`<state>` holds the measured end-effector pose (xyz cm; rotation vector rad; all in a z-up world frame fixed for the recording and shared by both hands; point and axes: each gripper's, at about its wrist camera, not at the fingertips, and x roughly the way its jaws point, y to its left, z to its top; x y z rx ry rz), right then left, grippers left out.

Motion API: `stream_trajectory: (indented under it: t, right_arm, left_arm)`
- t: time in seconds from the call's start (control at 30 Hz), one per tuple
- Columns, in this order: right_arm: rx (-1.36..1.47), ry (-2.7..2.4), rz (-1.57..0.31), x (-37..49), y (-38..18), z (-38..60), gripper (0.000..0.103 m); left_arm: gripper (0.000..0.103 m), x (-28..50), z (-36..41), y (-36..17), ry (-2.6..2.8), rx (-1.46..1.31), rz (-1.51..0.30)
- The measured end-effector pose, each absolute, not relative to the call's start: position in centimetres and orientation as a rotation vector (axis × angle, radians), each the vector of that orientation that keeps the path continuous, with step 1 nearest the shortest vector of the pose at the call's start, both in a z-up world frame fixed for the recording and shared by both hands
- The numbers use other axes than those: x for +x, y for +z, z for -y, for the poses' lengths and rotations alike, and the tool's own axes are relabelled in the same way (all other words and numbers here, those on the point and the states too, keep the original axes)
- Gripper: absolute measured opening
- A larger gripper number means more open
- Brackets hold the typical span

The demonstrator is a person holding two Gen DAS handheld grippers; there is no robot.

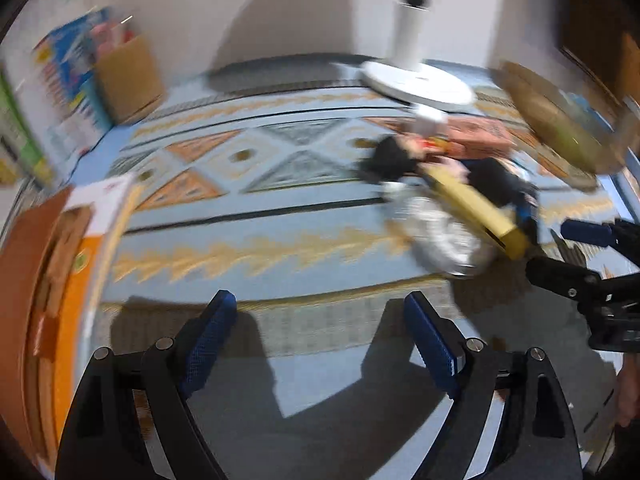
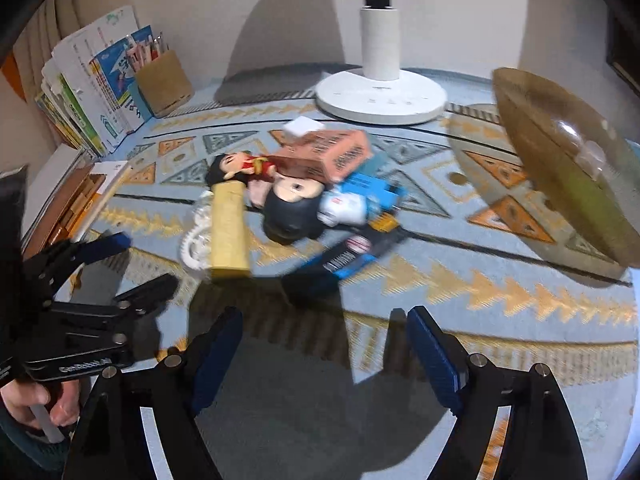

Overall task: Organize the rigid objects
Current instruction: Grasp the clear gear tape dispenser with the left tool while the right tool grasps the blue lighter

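Observation:
A pile of rigid objects lies on the patterned mat: a yellow wooden block (image 2: pixel 229 232), a white toothed ring (image 2: pixel 196 240) under it, a black-haired figurine (image 2: pixel 294 210), a small red-clad doll (image 2: pixel 240 168), an orange-pink box (image 2: pixel 324 154), a blue and white toy (image 2: pixel 360 200) and a black and blue pack (image 2: pixel 348 256). My right gripper (image 2: pixel 324 320) is open and empty, just short of the pile. My left gripper (image 1: pixel 320 308) is open and empty over bare mat, left of the pile (image 1: pixel 472 200). Each gripper shows in the other's view, the left (image 2: pixel 136 264) and the right (image 1: pixel 560 248).
A white fan stand (image 2: pixel 380 92) stands behind the pile. A brown bowl-like dish (image 2: pixel 560 160) is at the right. Books (image 2: pixel 92 92) and a cardboard pen holder (image 2: pixel 164 80) stand at the back left. An orange and brown box (image 1: pixel 52 292) is at the left edge.

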<state>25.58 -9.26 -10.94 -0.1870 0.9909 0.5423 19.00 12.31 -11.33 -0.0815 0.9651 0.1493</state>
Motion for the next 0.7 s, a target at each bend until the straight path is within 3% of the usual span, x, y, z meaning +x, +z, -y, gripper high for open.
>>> stream_trajectory:
  t: [0.17, 0.27, 0.43, 0.57, 0.7]
  right_arm:
    - [-0.221, 0.375, -0.953, 26.4, -11.5, 8.3, 0.081]
    - [-0.107, 0.354, -0.965, 26.8, -11.3, 11.1, 0.070]
    - [0.041, 0.224, -0.957, 27.4, -11.0, 16.9, 0.069]
    - [0.114, 0.287, -0.982, 28.0, -11.0, 18.4, 0.069]
    - [0.132, 0.410, -0.995, 27.7, -10.7, 17.0, 0.070]
  left_arm:
    - [0.085, 18.6, -12.9, -10.8, 0.046, -0.185, -0.956]
    - [0.085, 19.3, -10.1, -10.4, -0.034, -0.153, -0.949]
    - [0.085, 22.1, -6.1, -10.7, -0.017, -0.053, -0.942]
    - [0.071, 23.6, -5.6, -11.2, 0.029, -0.025, -0.953]
    - [0.048, 22.1, -6.9, -10.9, -0.003, -0.030, -0.948]
